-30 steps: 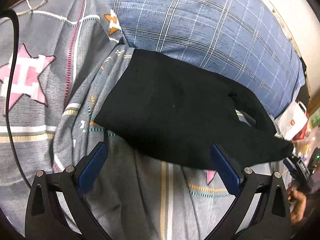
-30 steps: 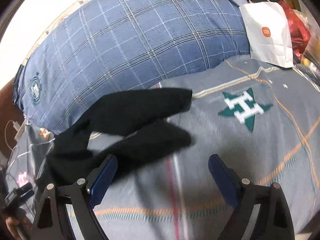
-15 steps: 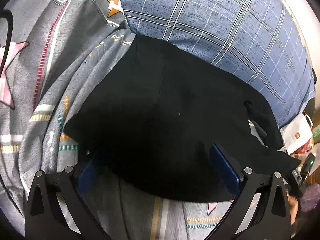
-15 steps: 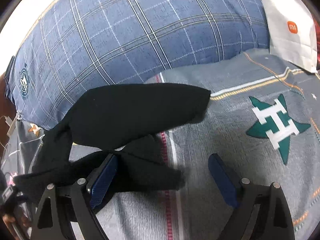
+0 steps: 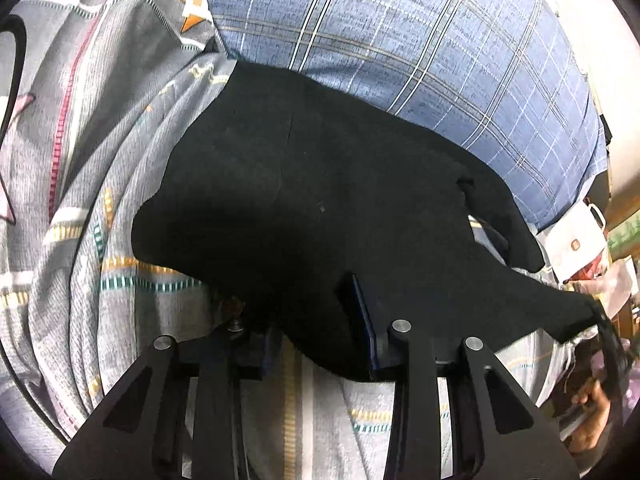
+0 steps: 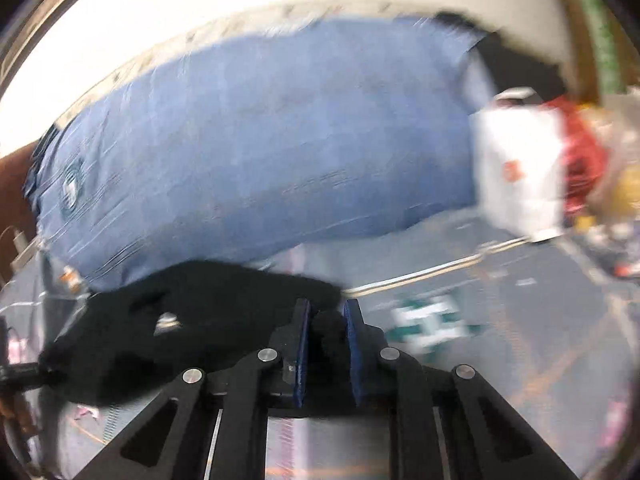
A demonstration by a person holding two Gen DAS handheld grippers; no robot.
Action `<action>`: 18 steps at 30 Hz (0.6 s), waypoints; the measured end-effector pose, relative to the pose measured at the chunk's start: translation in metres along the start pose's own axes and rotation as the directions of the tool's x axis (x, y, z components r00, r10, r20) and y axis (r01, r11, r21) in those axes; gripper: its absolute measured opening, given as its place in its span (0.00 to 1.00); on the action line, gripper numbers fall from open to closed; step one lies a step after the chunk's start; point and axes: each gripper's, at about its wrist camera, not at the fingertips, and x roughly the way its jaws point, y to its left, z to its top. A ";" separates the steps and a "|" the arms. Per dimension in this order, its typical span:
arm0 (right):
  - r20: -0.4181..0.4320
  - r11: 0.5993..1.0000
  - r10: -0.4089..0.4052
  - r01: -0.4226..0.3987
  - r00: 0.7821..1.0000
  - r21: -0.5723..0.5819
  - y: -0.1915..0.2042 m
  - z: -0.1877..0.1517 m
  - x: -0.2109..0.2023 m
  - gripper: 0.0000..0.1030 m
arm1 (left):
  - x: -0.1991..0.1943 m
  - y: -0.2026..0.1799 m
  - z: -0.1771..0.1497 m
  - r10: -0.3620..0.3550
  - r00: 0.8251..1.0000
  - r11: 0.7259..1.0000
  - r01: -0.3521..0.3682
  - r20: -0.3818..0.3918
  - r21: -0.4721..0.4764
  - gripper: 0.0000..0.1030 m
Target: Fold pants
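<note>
Black pants (image 5: 320, 208) lay on the grey patterned bedspread (image 5: 80, 184), just near of the blue plaid pillow (image 5: 400, 52). Both sets of jaws had just been closing: left gripper (image 5: 316, 320) pinched the near waist edge, right gripper (image 6: 326, 344) clamped a leg end, where a second ago both stood wide. With both ends gripped, the first fold looked ready to start, and the right view was blurred.

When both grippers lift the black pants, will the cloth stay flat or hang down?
Probably it hangs: the black pants already drape loosely between the left gripper and right gripper. They look thin, likely light, and may slip from small pinches.
</note>
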 end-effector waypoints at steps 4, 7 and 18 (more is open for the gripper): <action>-0.045 0.995 -0.100 0.101 0.994 0.024 -0.032 -0.030 -0.029 0.15 | 0.000 0.003 -0.004 0.006 1.000 1.000 -0.006 -0.005 0.005 0.31; -0.141 0.994 -0.069 0.079 0.988 0.069 -0.052 -0.061 -0.037 0.21 | -0.002 0.004 -0.004 0.007 1.000 1.000 -0.007 -0.015 0.005 0.43; -0.219 0.954 0.100 -0.031 0.971 0.297 -0.063 -0.077 0.006 0.73 | -0.005 0.003 -0.002 0.039 0.999 0.998 -0.039 -0.011 -0.039 0.72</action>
